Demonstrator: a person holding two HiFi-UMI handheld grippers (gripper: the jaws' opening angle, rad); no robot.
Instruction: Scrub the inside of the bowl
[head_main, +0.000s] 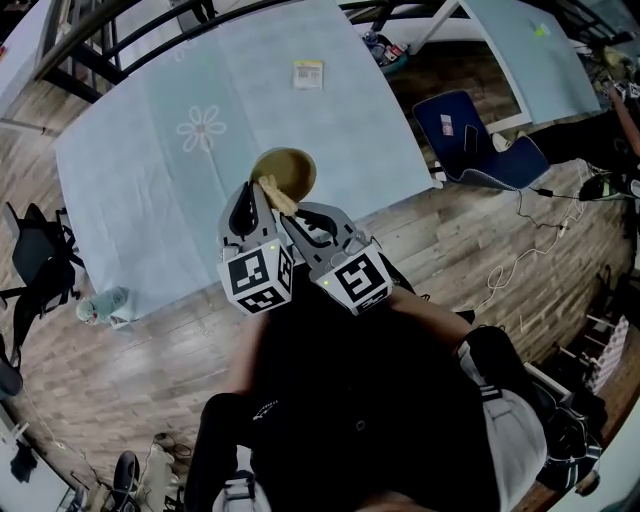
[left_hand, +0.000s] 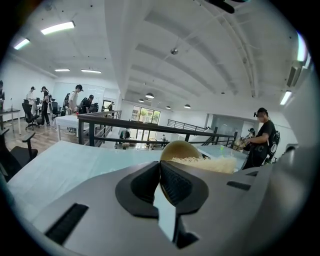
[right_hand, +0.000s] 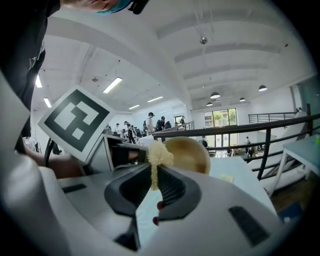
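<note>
From the head view, a brown bowl sits on the blue-covered table near its front edge, with the left gripper at its near rim and the right gripper just beside it, carrying a pale fibrous scrubber that reaches the rim; in the left gripper view, the jaws are drawn close together with the bowl's edge pinched between them, the bowl rising tilted beyond and the scrubber lying across its right side; in the right gripper view, the jaws are clamped narrowly on a strand of the scrubber, whose tuft stands in front of the bowl; the bowl looks braced and the scrubber is only at the rim, so I judge the scrubbing of the inside largely left to do.
</note>
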